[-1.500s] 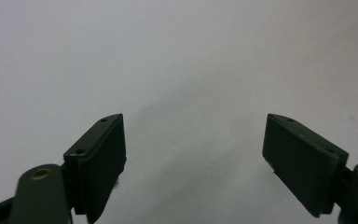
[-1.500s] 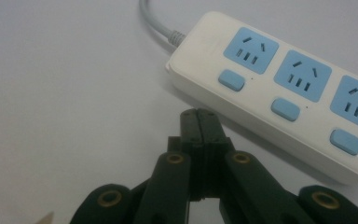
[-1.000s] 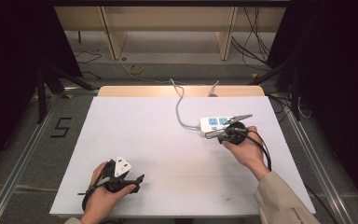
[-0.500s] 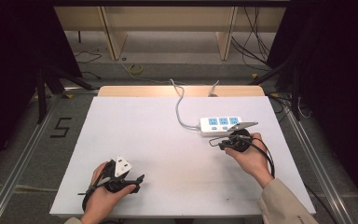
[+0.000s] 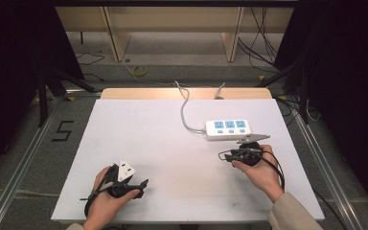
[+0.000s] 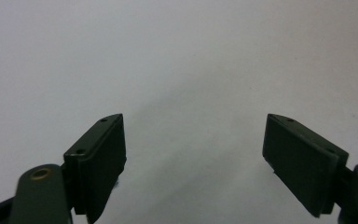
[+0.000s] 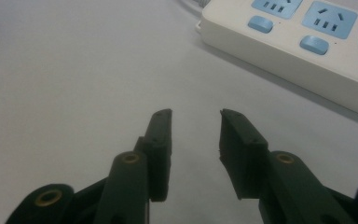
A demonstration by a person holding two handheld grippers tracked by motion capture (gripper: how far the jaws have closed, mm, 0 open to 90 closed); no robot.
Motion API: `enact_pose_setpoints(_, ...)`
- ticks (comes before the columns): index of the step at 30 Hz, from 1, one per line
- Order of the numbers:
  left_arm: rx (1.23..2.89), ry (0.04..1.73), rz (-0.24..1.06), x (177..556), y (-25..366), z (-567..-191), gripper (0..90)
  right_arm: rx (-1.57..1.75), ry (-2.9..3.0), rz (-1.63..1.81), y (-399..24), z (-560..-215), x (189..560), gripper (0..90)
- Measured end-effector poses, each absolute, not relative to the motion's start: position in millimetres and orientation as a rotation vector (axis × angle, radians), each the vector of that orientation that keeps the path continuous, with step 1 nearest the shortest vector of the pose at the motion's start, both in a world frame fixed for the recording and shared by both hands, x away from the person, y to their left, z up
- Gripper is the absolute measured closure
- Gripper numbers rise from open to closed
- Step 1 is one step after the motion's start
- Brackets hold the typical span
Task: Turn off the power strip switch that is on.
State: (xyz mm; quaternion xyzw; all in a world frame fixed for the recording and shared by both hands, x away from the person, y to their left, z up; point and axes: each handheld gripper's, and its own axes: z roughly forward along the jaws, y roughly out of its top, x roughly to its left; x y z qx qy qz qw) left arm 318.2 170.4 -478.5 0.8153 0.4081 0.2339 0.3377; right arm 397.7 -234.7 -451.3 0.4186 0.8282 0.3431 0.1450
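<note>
High view shows the right gripper (image 5: 230, 156) just in front of the white power strip (image 5: 228, 129), near it but not touching. Its jaws have just been opening and nothing is between them; in the right gripper view the power strip (image 7: 307, 42) lies beyond the jaws, to the right. The left gripper (image 5: 136, 186) rests near the table's (image 5: 148, 129) front edge, jaws wide apart and empty.

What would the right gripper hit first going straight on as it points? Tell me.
Likely nothing but bare table: the open, empty right gripper aims just past the near corner of the power strip, which lies off to one side. Depth is hard to judge.
</note>
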Motion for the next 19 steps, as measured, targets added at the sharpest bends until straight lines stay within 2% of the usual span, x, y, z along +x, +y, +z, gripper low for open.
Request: enact_pose_setpoints(19, 2.13, 1.069, 0.6, 319, 172, -479, 20.6, 1.159, 2.342, 1.118, -246, -463, 363, 52.5)
